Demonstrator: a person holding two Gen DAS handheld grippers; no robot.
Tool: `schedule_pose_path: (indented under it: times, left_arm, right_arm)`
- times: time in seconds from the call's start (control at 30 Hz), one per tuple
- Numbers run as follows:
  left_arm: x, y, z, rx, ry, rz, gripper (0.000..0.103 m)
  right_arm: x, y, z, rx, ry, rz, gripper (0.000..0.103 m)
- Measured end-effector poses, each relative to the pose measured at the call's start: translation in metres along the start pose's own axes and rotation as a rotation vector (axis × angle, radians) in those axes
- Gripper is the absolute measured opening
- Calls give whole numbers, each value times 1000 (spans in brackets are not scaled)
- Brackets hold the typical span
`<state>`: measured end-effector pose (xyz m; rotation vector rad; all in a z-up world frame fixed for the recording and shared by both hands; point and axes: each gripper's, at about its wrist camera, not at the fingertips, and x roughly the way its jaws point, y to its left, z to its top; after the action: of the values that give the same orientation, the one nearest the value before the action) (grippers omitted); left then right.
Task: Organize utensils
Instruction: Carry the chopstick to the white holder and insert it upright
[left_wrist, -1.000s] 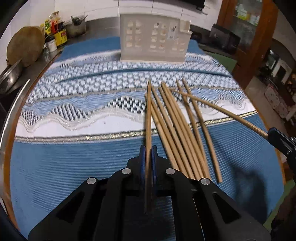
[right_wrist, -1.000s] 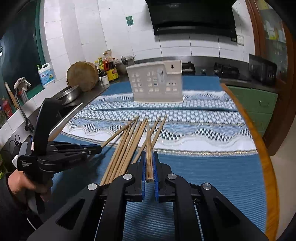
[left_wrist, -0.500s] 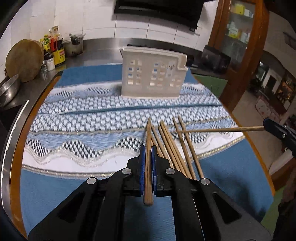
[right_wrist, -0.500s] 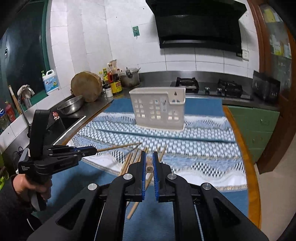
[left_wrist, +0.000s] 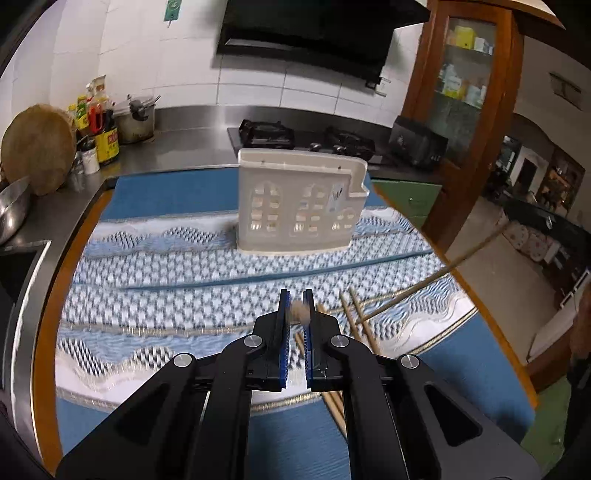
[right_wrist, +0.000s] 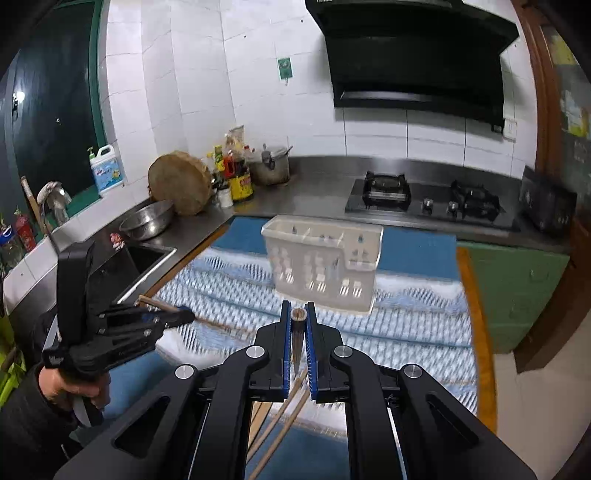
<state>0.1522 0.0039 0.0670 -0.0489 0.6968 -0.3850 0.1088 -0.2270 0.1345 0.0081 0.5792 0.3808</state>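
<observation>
Both grippers carry one chopstick each, jaws closed on it. Left gripper: its chopstick points nearly at the lens, tip toward the white utensil holder, which stands upright straight ahead on the patterned cloth. Right gripper: its chopstick likewise end-on, holder ahead and below, seemingly nearer. Loose chopsticks remain on the cloth below. Path to the holder's open top looks unobstructed; the two sticks could cross.

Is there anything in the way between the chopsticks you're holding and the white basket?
Nothing visible. Each gripper, left and right, holds one chopstick lifted off the table, and only bare patterned cloth lies before the white basket. The loose chopsticks lie lower, off to the side.
</observation>
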Motion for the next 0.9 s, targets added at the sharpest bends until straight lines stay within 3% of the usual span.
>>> schedule_pose_path:
  times: [0.27,0.47,0.7,0.9]
  left_arm:
    - [-1,-7,54,81,-13,-7,5]
    - [-23,-18,116,124,-124,-11,5]
    - [-29,-23,186,145,-276,67,5]
    - [8,-12,212,98,-292,100,5]
  right_arm:
    - [-2,-16,88,-35,-58,-75,7]
    - [10,-34,133,-17,-89,-128,7]
    - [53,-41,149,-32,-52,-168,7]
    - [89,-49,136,-33,-2,-162,7]
